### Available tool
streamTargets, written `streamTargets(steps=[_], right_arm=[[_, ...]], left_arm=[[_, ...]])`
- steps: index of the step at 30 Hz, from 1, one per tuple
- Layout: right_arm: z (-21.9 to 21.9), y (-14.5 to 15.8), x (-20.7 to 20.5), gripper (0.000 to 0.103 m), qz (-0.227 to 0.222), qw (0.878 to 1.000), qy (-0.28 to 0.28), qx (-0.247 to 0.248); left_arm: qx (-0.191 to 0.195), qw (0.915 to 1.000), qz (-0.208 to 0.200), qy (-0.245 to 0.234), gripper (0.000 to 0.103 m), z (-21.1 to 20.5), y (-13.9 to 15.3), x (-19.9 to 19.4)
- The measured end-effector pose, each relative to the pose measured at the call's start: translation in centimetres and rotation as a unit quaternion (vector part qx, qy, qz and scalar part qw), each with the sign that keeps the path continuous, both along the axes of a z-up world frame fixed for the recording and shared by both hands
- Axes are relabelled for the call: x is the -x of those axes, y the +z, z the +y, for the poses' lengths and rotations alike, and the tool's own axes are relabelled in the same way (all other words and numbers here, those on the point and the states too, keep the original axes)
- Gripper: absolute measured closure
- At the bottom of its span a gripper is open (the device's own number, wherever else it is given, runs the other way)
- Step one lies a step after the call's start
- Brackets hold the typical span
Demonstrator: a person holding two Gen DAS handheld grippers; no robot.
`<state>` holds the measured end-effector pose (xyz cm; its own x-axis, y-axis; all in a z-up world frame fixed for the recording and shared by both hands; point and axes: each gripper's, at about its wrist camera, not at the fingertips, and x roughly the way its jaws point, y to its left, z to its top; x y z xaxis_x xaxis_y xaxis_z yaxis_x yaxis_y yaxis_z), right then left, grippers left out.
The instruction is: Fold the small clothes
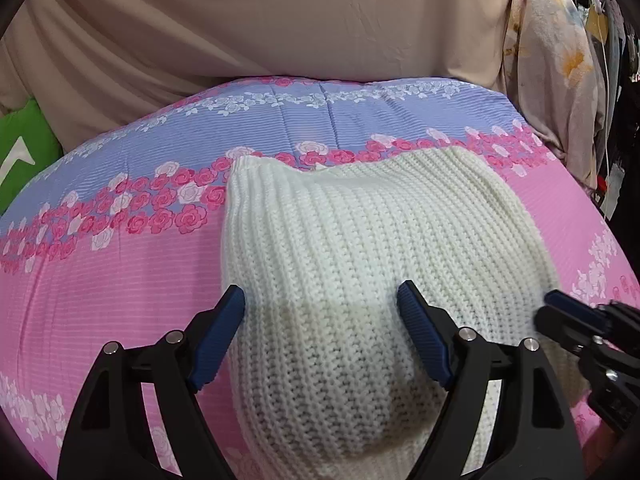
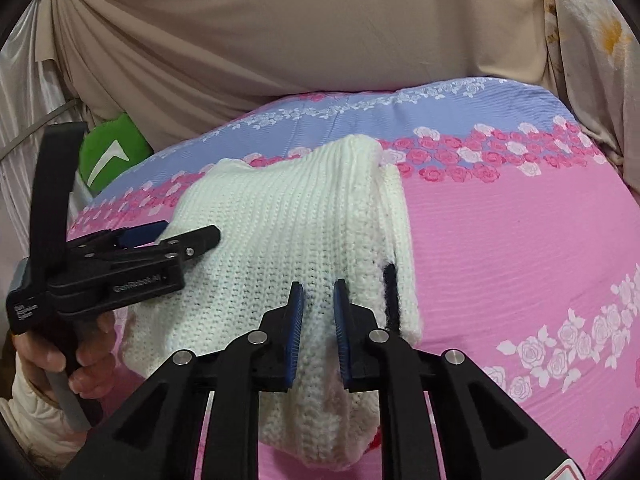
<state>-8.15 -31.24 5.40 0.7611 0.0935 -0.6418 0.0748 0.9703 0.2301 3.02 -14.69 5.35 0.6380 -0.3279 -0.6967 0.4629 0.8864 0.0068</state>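
Pink-and-lilac rose-print bedspread (image 1: 120,280) backed by beige draped sheet (image 1: 260,20). White knit garment (image 1: 352,240) laid folded on bedspread. Left gripper (image 1: 320,304) held low over garment's near left part, jaws spread wide, knit between them ungripped. Right gripper (image 2: 319,300) angled down at near edge, jaws narrowed on raised knit ridge; firm pinch cannot be told. Left hand (image 2: 86,356) seen wrapped round gripper handle.

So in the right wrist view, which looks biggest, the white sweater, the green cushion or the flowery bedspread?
1. Bedspread
2. Sweater
3. Cushion, though it is farther away and partly hidden, so its real size is unsure.
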Motion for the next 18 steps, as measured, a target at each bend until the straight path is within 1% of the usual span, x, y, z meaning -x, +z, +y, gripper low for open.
streamTargets(steps=[2, 3, 5, 6, 7, 9, 11, 13, 14, 16, 18], right_arm=[[-0.2, 0.3, 0.6, 0.092, -0.004, 1.000, -0.003, -0.016], [-0.1, 0.9, 1.2, 0.091, -0.015, 1.000, -0.003, -0.017], [0.0, 1.9, 2.3, 0.091, -0.038, 0.999, -0.006, -0.009], [-0.1, 1.8, 2.4, 0.090, -0.037, 0.999, -0.010, -0.003], [-0.2, 1.3, 2.2, 0.090, -0.027, 1.000, -0.014, 0.004], [-0.6, -0.5, 1.0, 0.090, 0.008, 0.999, -0.027, 0.014], [-0.7, -0.3, 1.3, 0.090, 0.003, 1.000, -0.026, 0.001], [-0.7, 1.1, 2.0, 0.086, -0.022, 0.999, -0.024, -0.014], [-0.9, 1.8, 2.2, 0.082, -0.036, 0.999, -0.028, -0.019], [-1.3, 2.4, 1.7, 0.076, -0.039, 0.998, -0.036, -0.016], [-2.2, 2.1, 0.1, 0.068, -0.031, 0.998, -0.041, -0.020]], left_arm=[[0.011, 0.9999, 0.004, -0.006, 0.027, 0.4, 0.5, 0.8], [0.019, 0.9997, 0.005, -0.011, 0.027, 0.6, 0.8, 1.3], [0.035, 0.9991, 0.008, -0.021, 0.027, 1.1, 1.1, 2.4], [0.039, 0.9989, 0.010, -0.024, 0.027, 1.2, 1.0, 2.8], [0.038, 0.9989, 0.009, -0.024, 0.027, 1.1, 0.8, 3.1], [0.020, 0.9996, -0.003, -0.019, 0.027, 0.7, 0.2, 3.5], [0.005, 0.9998, -0.010, -0.014, 0.026, 0.3, -0.2, 3.6], [0.002, 0.9998, -0.014, -0.012, 0.026, 0.2, -0.3, 3.6], [0.002, 0.9999, -0.013, -0.011, 0.026, 0.2, -0.3, 3.6], [0.002, 0.9999, -0.013, -0.010, 0.025, 0.3, -0.3, 3.5], [0.000, 0.9998, -0.016, -0.008, 0.024, 0.2, -0.5, 3.6]])
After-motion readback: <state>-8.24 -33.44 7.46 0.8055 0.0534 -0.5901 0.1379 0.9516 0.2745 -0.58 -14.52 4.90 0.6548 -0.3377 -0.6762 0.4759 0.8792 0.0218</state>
